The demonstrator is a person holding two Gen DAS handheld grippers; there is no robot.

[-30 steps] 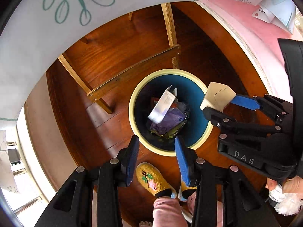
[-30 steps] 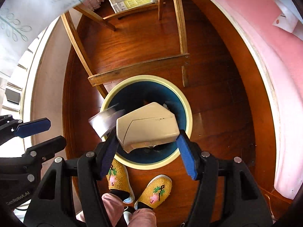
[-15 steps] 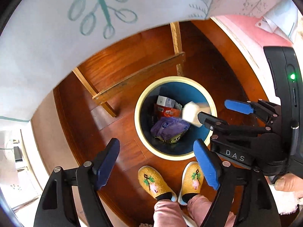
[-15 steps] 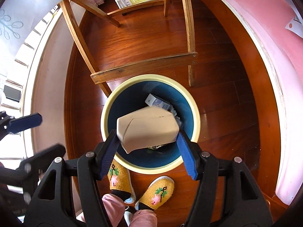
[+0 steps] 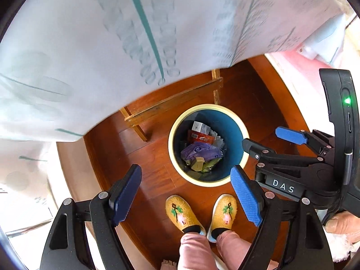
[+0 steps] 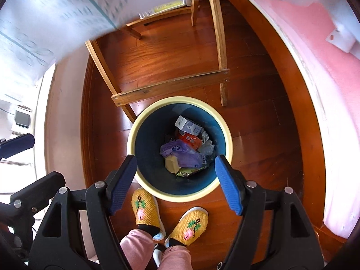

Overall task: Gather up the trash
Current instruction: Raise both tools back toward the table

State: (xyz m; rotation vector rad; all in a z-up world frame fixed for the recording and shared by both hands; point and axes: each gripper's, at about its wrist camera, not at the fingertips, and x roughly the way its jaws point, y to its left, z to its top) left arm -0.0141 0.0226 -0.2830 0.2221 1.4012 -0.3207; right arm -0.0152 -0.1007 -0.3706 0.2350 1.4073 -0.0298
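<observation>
A cream rim and dark blue inside were shown by the waste bin [image 6: 135, 157]. Yellow slippers [image 6: 146, 207] were embroidered with pink-and-green flowers. A purple packet [image 6: 182, 151] was seen.

"DAS" in white on right gripper [image 5: 267, 139] body; pkg print in bin [image 5: 238, 126] too small to read.

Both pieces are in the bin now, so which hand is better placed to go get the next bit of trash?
Hard to separate, slight edge to the left. Both the left gripper and right gripper are open and empty above the bin. The tablecloth fills more of the left view, so it likely sits nearer the table; no remaining trash is visible.
</observation>
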